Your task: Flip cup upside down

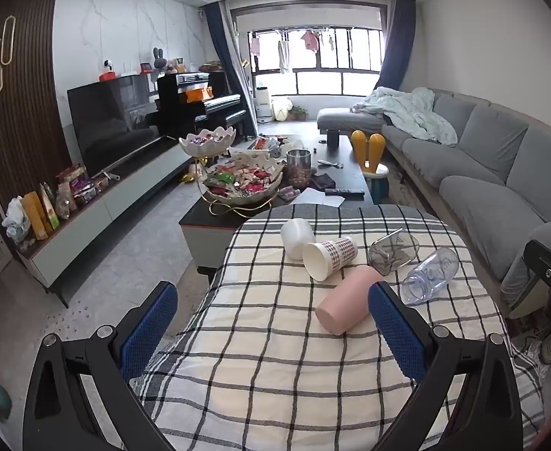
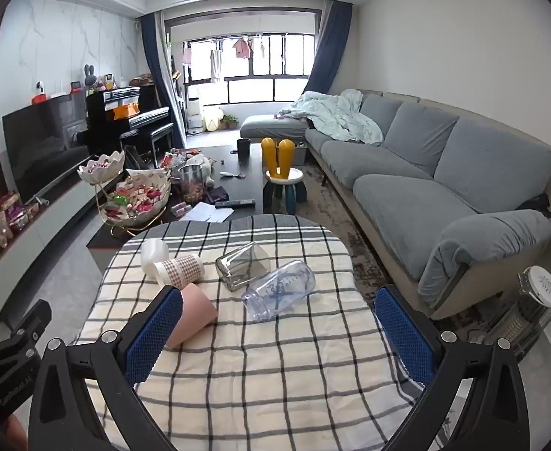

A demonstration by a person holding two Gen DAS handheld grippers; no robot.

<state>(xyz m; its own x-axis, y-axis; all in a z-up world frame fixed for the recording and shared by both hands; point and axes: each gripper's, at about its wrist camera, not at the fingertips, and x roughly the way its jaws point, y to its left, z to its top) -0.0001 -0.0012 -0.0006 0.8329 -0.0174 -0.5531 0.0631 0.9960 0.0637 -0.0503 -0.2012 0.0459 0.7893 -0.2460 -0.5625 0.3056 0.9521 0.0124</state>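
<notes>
Both your grippers, left gripper (image 1: 273,323) and right gripper (image 2: 279,329), hang spread wide with nothing held. Five cups lie on their sides on the checked tablecloth (image 1: 275,376); the pink cup (image 1: 345,302) lies nearest. It will probably roll if you nudge it, knocking the paper cup (image 1: 330,257) touching it. The clear plastic cup (image 2: 279,289) looks slippery, though glare hides its rim.

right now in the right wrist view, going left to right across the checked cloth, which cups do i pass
white plastic cup → houndstooth-patterned paper cup → smoky clear glass tumbler → clear bluish plastic bottle-shaped cup. The pink cup is left out, partly behind a finger.
</notes>
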